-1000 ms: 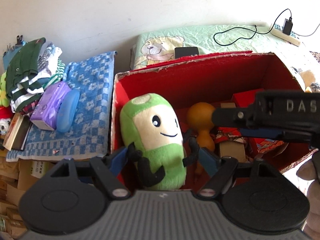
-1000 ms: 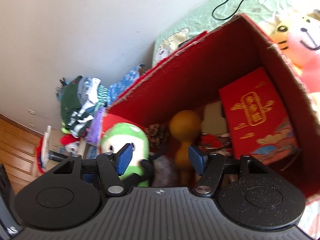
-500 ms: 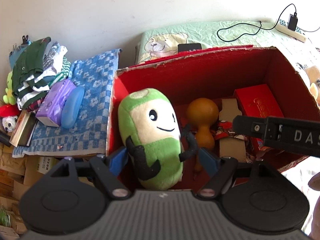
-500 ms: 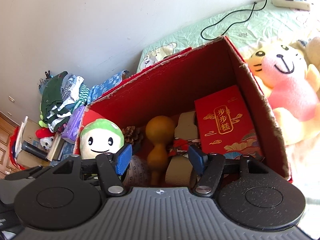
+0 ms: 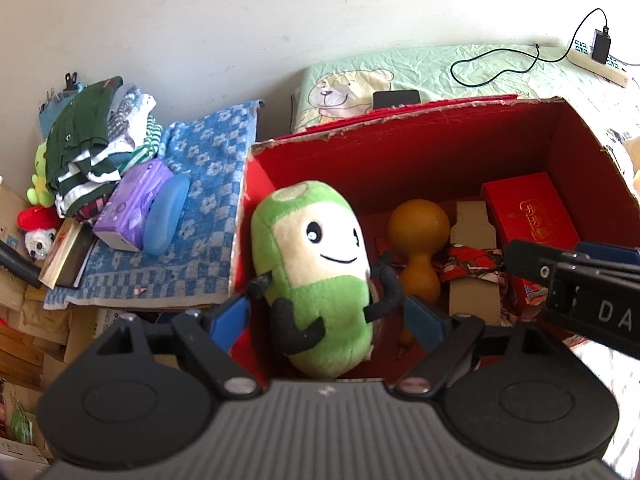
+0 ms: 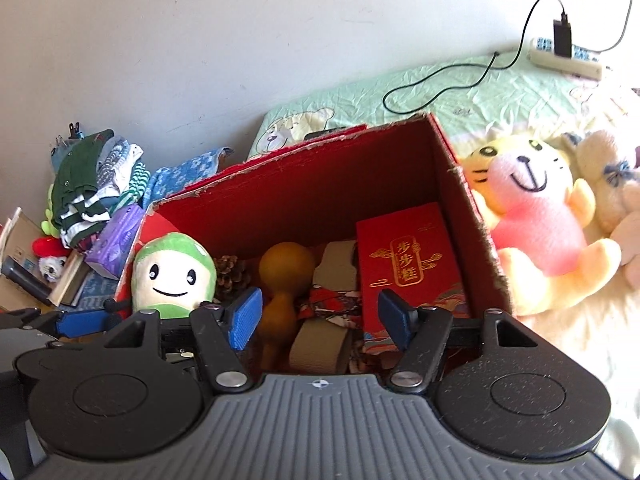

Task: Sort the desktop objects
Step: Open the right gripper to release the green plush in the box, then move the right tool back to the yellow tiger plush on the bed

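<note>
Green plush (image 5: 316, 276) sits in our red box (image 5: 400, 152) at its 9 o'clock end; left tongs (image 5: 328, 316) opening, pads off it. Right tongs (image 6: 320, 316) spreading over gourd (image 6: 280, 280), gripping nothing.

Gold characters 步步糕 in a framed vertical label on the red gift box (image 6: 408, 268), standing against the right wall inside the red carton (image 6: 304, 184). White letters "DA", cut off by the picture's edge, on the black right gripper (image 5: 576, 268) above that carton's right side.
</note>
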`<action>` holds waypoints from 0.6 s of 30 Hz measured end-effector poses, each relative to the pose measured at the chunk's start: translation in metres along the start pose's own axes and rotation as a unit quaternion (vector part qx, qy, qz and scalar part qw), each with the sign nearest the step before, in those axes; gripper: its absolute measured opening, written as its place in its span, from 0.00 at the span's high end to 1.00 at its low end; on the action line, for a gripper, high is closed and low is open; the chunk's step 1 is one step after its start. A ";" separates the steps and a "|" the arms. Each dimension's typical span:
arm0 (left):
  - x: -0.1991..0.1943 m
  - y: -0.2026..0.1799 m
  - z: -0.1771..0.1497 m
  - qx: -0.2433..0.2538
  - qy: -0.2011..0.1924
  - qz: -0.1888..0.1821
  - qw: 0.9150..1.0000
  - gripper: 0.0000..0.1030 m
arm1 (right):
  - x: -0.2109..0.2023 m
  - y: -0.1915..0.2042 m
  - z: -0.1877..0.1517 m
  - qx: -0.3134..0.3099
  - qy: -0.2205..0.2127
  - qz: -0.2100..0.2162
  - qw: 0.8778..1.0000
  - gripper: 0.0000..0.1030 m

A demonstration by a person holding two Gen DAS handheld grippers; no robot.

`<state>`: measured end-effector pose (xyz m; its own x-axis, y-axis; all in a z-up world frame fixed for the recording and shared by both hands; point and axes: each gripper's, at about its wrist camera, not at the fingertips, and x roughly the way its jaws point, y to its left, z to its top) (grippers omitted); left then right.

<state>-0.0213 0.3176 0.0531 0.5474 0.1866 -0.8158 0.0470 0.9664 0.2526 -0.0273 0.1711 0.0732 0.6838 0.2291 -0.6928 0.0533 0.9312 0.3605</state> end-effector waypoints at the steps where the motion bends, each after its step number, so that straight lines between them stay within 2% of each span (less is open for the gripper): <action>1: 0.000 -0.001 -0.001 0.001 0.000 0.001 1.000 0.16 | -0.001 0.000 0.000 -0.003 -0.002 -0.005 1.000 0.35; 6: 0.001 -0.008 -0.002 0.002 0.005 -0.005 1.000 0.16 | -0.005 -0.002 -0.002 -0.011 -0.005 -0.019 1.000 0.35; 18: 0.002 -0.022 -0.002 -0.013 0.019 0.009 1.000 0.16 | -0.004 -0.011 0.003 -0.025 0.014 -0.007 1.000 0.35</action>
<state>-0.0233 0.2973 0.0450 0.5157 0.2101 -0.8306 0.0146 0.9672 0.2537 -0.0286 0.1589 0.0738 0.6625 0.2223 -0.7153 0.0268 0.9473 0.3192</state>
